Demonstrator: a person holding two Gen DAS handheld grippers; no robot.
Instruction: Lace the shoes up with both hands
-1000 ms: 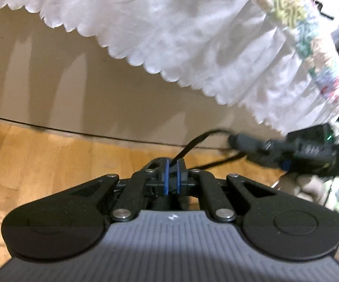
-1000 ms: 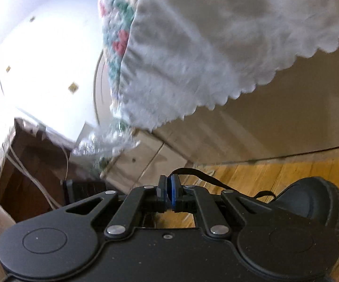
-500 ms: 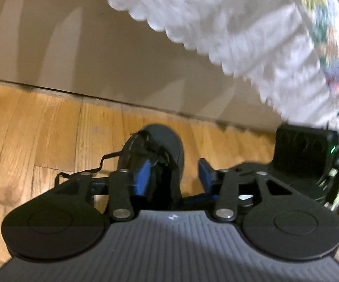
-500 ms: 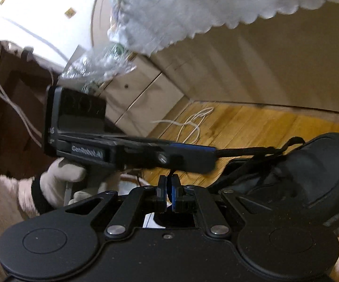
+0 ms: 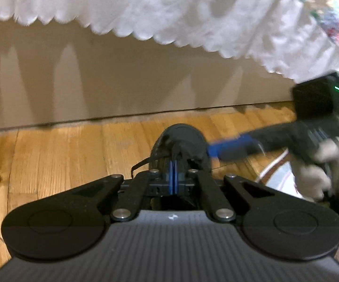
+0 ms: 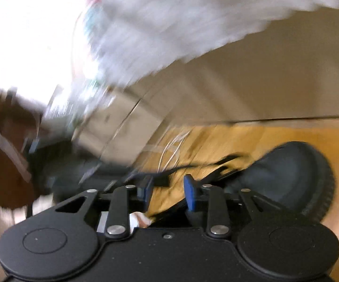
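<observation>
We see the black shoe [image 5: 181, 141] on the wooden floor [image 5: 63, 155], toe toward the bed base, under the hanging white bedspread [image 5: 169, 7]. Our left claw [image 5: 172, 176] has its blue pads pressed together just over the shoe's opening; whether a lace [image 5: 141, 164] sits between them we cannot tell. Our right claw [image 6: 168, 191] is spread, nothing between its pads, beside the shoe, with loose black laces lying on the floor ahead. The right-wrist view is blurred. A gloved hand [image 5: 322, 169] holds the right tool.
</observation>
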